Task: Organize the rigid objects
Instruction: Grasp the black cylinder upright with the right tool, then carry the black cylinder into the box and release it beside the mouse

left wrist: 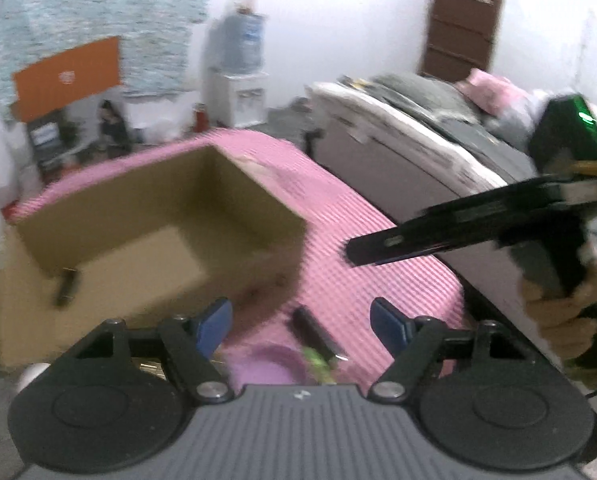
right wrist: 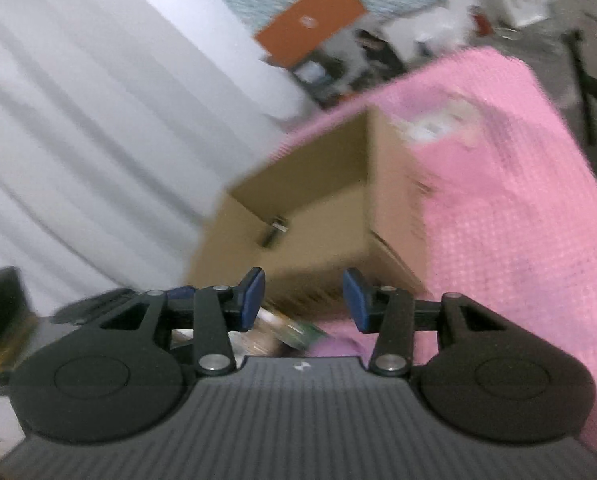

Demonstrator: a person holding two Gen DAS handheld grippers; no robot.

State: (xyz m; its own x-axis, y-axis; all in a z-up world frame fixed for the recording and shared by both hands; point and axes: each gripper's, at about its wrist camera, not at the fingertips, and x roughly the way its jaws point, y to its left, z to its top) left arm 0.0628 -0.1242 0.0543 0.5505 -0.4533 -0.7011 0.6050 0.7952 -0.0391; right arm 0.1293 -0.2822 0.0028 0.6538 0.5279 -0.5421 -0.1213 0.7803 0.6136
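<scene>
An open cardboard box (left wrist: 158,220) (right wrist: 318,208) stands on a pink ribbed mat (left wrist: 378,264) (right wrist: 518,220). Inside it lies one small dark object with a metal end (left wrist: 66,288) (right wrist: 274,230). My left gripper (left wrist: 302,320) is open and empty, just in front of the box's near corner. Below it on the mat lie a dark stick-like object (left wrist: 310,332), a green item (left wrist: 318,360) and a purple round piece (left wrist: 266,364), all blurred. My right gripper (right wrist: 304,300) is open and empty before the box; it also shows side-on at right (left wrist: 352,248), held by a hand (left wrist: 558,320).
A bed stacked with folded bedding (left wrist: 418,128) runs along the right of the mat. A water dispenser (left wrist: 238,60) and an orange box (left wrist: 66,76) (right wrist: 310,20) stand by the far wall. A white curtain (right wrist: 78,120) hangs left of the box. A green packet (right wrist: 302,332) lies under the right gripper.
</scene>
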